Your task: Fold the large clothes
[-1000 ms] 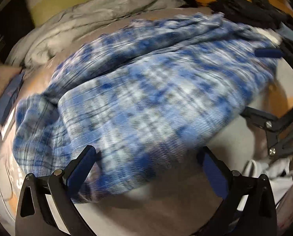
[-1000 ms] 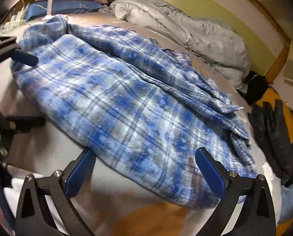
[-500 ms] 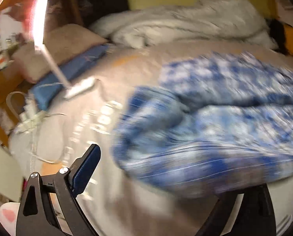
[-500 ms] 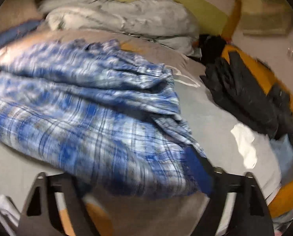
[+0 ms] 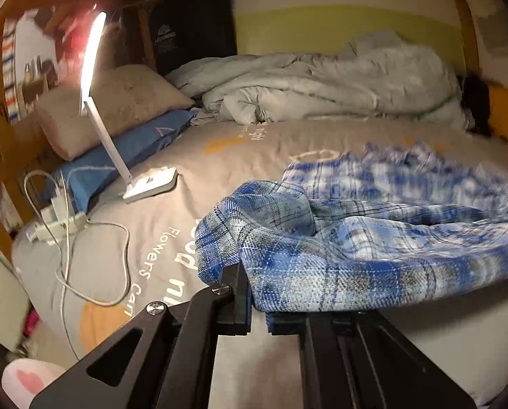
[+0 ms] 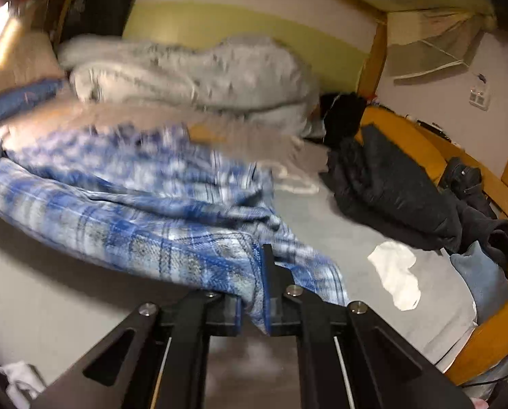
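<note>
A large blue and white plaid shirt (image 5: pixel 373 238) lies folded lengthwise on the grey bed sheet (image 5: pixel 254 146). My left gripper (image 5: pixel 257 310) is shut on the shirt's near left corner, and the cloth drapes over its fingers. In the right wrist view the same shirt (image 6: pixel 134 211) stretches to the left. My right gripper (image 6: pixel 254 306) is shut on the shirt's near right corner. The edge between the two grippers hangs a little above the sheet.
A lit white desk lamp (image 5: pixel 144 184) with cables and chargers (image 5: pixel 59 221) stands at the left. Pillows (image 5: pixel 117 109) and a crumpled grey duvet (image 5: pixel 322 81) lie behind. Dark clothes (image 6: pixel 390 191), a white cloth (image 6: pixel 397 272) and the wooden bed frame (image 6: pixel 492 327) are at the right.
Both grippers were open near the shirt's front edge. They moved apart to its two ends and closed on the corners, and the edge has risen off the sheet.
</note>
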Available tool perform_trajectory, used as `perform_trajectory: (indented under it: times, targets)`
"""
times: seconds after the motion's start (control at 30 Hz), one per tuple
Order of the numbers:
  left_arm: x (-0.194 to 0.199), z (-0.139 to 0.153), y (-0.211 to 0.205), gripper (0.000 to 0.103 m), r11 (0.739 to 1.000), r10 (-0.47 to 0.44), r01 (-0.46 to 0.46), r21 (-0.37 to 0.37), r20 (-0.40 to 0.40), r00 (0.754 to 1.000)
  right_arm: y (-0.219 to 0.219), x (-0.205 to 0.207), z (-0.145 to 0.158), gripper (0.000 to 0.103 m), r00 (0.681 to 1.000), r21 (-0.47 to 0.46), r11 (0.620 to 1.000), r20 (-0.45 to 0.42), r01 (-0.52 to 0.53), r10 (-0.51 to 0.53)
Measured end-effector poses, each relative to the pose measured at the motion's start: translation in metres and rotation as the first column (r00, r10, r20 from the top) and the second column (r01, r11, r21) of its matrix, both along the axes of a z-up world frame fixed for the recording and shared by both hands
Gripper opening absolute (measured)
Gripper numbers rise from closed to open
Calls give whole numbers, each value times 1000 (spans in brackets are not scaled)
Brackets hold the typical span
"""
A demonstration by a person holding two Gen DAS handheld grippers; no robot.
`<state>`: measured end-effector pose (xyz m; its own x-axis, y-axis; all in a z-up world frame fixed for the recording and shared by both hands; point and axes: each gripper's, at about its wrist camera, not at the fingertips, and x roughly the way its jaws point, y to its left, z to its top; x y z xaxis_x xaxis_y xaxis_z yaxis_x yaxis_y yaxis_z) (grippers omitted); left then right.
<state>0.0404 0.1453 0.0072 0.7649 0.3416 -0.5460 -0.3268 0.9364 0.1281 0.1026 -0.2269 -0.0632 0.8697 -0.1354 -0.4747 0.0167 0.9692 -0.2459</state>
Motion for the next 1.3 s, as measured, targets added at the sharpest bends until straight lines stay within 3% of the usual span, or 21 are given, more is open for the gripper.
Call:
perform_trajectory:
  times: [0.07, 0.13, 0.33, 0.53, 0.63, 0.87, 1.07, 1.3]
  targets:
    - [-5, 5, 3, 6, 1000, -9, 9, 8, -1, 1000, -5, -15, 12, 7, 1000, 32, 999, 23, -19, 18]
    - [-7, 5, -1, 6, 997, -14, 15, 71, -26, 1000, -4, -25, 19, 7, 999, 13, 999, 34, -37, 37]
    - [-6, 29, 5, 6, 999, -51, 51, -3, -46, 998, -4, -12, 36, 7, 999, 21, 999, 0, -41, 41]
    - [59, 45, 17, 6, 999, -54, 53, -13, -102, 993, -2, 44, 63, 7, 999, 9, 999, -6, -52, 52]
    - [114, 33, 15, 6, 995, -66, 80, 66, -185, 981, 3, 90, 60, 7, 997, -11, 999, -59, -50, 50]
    - [196, 1, 18, 6, 993, -25, 55, 105, -268, 963, 7, 180, 29, 7, 986, 16, 1000, -164, -20, 23]
    - [231, -28, 28, 6, 998, -7, 22, 59, -256, 967, 2, 214, 11, 7, 983, 70, 997, -180, -20, 32]
    - [255, -38, 27, 8, 996, -3, 26, 88, -256, 967, 1, 237, 6, 9, 986, 99, 995, -160, -23, 39]
